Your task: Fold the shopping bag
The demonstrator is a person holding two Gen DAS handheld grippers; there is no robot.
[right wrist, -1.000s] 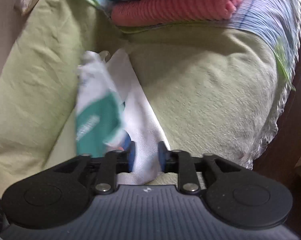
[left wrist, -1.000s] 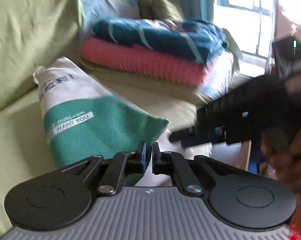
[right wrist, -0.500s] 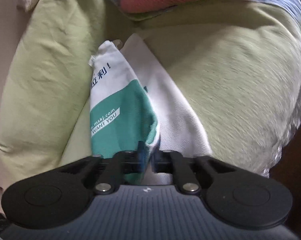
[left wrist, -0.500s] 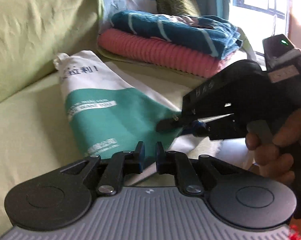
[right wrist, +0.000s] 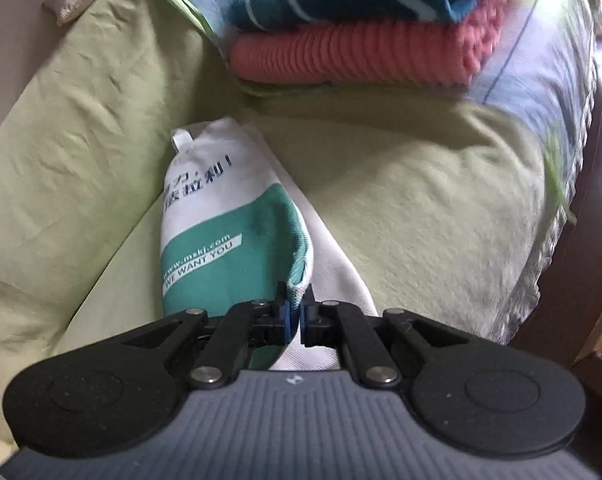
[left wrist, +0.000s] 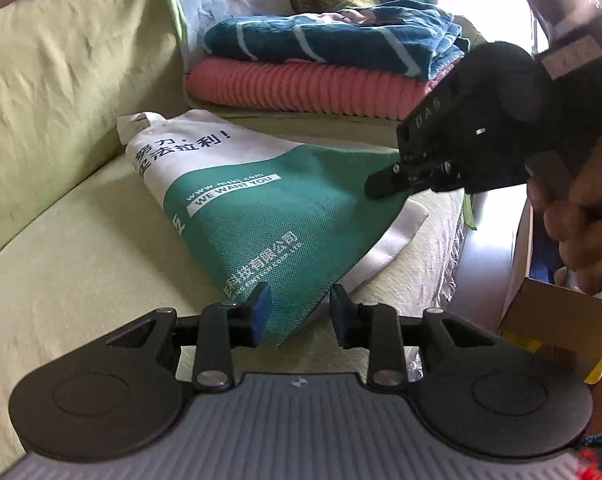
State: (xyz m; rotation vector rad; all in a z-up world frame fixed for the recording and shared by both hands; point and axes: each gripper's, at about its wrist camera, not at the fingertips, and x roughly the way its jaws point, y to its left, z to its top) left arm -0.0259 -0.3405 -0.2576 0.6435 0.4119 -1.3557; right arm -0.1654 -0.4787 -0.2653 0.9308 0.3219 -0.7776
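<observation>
A green and white shopping bag (left wrist: 261,216) with printed text lies folded over on a light green sofa seat (left wrist: 81,264). My left gripper (left wrist: 299,306) is open, its fingers either side of the bag's near green corner without pinching it. In that view my right gripper (left wrist: 385,188), held by a hand (left wrist: 581,224), pinches the bag's far green edge. The right wrist view shows the right gripper (right wrist: 295,312) shut on the corner of the bag (right wrist: 221,248), with a white layer (right wrist: 337,276) spread beneath.
A stack of folded blankets, blue on pink (left wrist: 321,68), sits at the back of the sofa. A green back cushion (left wrist: 61,64) rises on the left. A cardboard box (left wrist: 549,316) stands beyond the sofa's fringed right edge (left wrist: 457,248).
My left gripper has gone from shut to open, letting go of the bag's near corner. The green flap has come down flatter over the white layer, still held by the right gripper.
</observation>
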